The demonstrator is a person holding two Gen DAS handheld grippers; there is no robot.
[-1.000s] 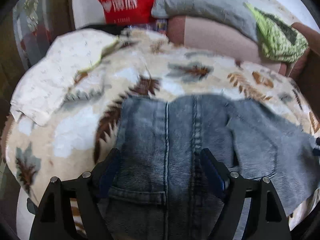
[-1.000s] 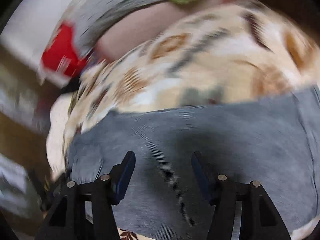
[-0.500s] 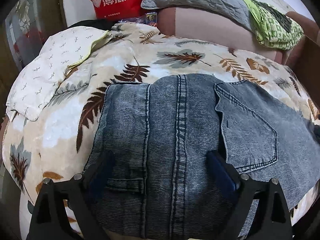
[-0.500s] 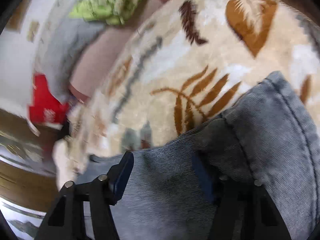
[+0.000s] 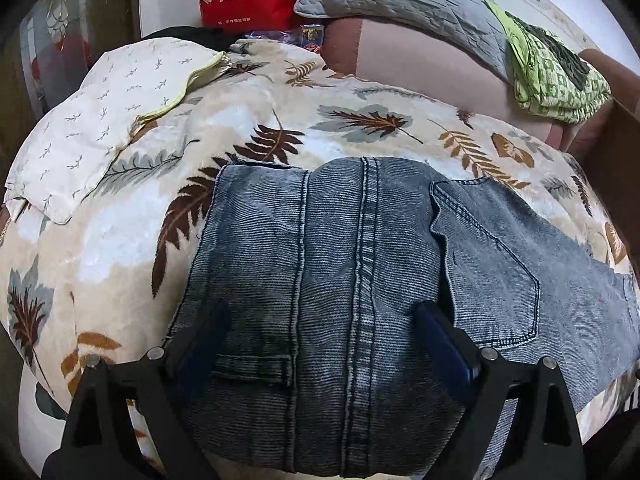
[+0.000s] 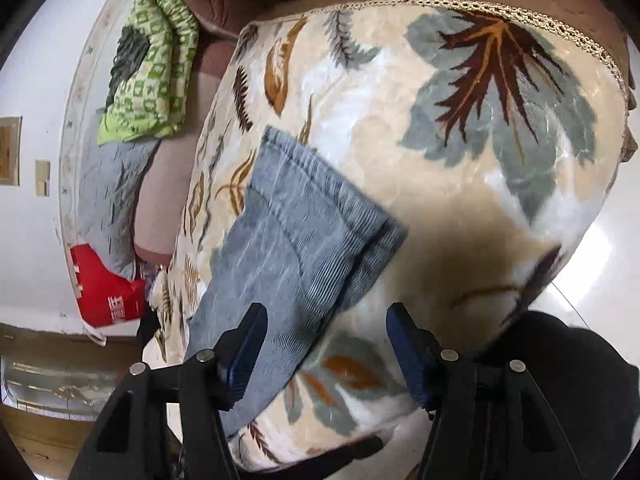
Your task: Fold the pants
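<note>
1. Leaf-print blanket (image 5: 248, 120) is covering the bed and carrying the pants (image 5: 320, 264); the denim is lying across it, waist end near the left tongs (image 5: 320, 336), leg hems (image 6: 320, 216) reaching toward the right tongs (image 6: 324, 344).
2. Left tongs are standing spread wide over the waistband, gripping nothing. Risk: closing here is likely to gather only the top layer, so the lower layer is dragging behind.
3. Right tongs are standing released, one leg's edge lying between the fingers without being pinched. Risk: a shallow bite is likely to slip off the thick hem, or catch the plush blanket with it.
4. Stacked hems are sitting slightly offset; folding now is probably carrying that misalignment through.
5. Farther back, a white pillow (image 5: 100, 120) and green cloth (image 5: 556, 76) are lying well apart from the denim.
</note>
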